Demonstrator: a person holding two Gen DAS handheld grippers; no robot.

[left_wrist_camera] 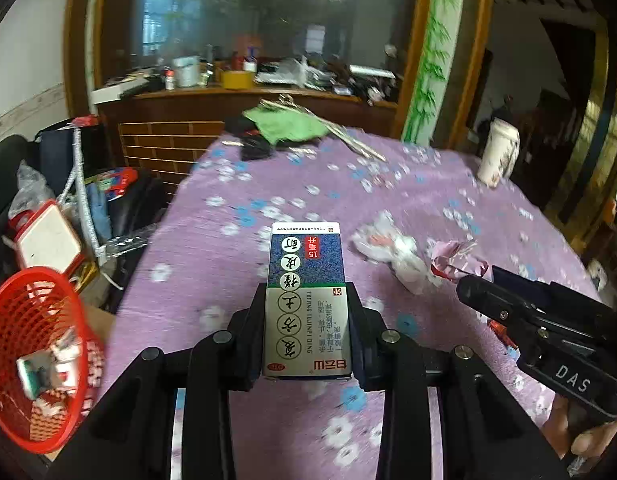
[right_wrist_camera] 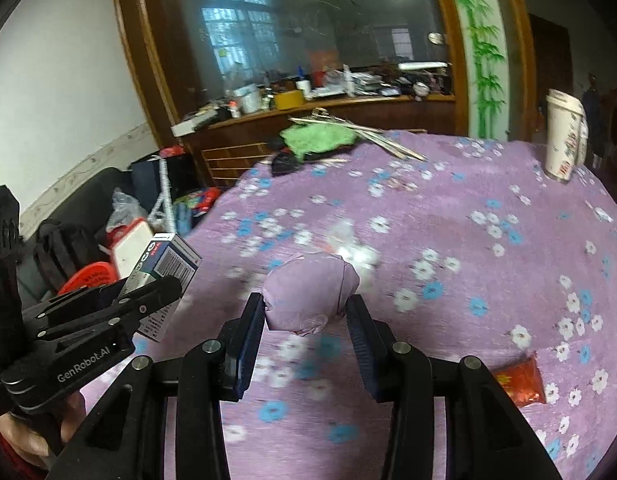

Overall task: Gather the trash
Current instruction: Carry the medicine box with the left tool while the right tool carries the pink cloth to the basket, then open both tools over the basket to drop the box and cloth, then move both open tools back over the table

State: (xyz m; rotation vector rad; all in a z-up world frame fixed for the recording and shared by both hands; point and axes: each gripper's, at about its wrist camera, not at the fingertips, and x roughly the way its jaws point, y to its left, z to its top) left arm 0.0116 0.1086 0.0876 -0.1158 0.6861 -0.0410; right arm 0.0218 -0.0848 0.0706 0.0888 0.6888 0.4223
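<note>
My left gripper (left_wrist_camera: pixel 307 296) is shut on a blue and white medicine box (left_wrist_camera: pixel 306 300) and holds it above the purple flowered tablecloth (left_wrist_camera: pixel 236 272). The box also shows in the right wrist view (right_wrist_camera: pixel 164 276). My right gripper (right_wrist_camera: pixel 306 312) holds a crumpled purple wrapper (right_wrist_camera: pixel 310 294) between its pads, touching both. A crumpled white plastic wrapper (left_wrist_camera: pixel 392 252) lies on the table just beyond it. A red snack packet (right_wrist_camera: pixel 522 378) lies at the right. A red mesh basket (left_wrist_camera: pixel 32 360) with trash in it sits off the table's left edge.
A white paper cup (right_wrist_camera: pixel 562 136) stands at the far right of the table. A green cloth (left_wrist_camera: pixel 288 124), black items and metal rods lie at the far edge. Bags and boxes clutter the floor at left (left_wrist_camera: pixel 48 236).
</note>
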